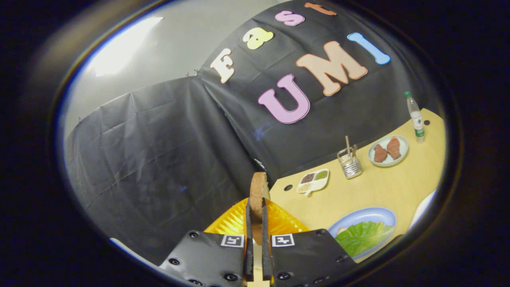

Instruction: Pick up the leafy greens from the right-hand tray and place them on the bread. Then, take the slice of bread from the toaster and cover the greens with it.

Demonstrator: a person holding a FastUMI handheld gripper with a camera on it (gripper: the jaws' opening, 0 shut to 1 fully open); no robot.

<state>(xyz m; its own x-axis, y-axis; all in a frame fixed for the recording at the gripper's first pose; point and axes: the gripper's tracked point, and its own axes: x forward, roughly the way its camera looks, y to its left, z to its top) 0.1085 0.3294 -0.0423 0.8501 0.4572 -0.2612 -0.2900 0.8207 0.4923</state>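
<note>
My gripper (257, 205) is shut on a slice of bread (258, 191), which stands on edge between the two fingers and pokes out past their tips. Beneath and just beyond the fingers lies an orange ridged plate (235, 221). To the right of the fingers a pale blue plate (364, 217) holds a green lettuce leaf (364, 237). The view is tilted, so the wooden table (382, 187) slopes up to the right.
Farther along the table stand a small divided dish of seeds and spices (313, 180), a metal holder with sticks (350, 162), a plate with two brown meat pieces (388, 150) and a plastic bottle (415, 117). A white rim (423, 207) shows beside the blue plate.
</note>
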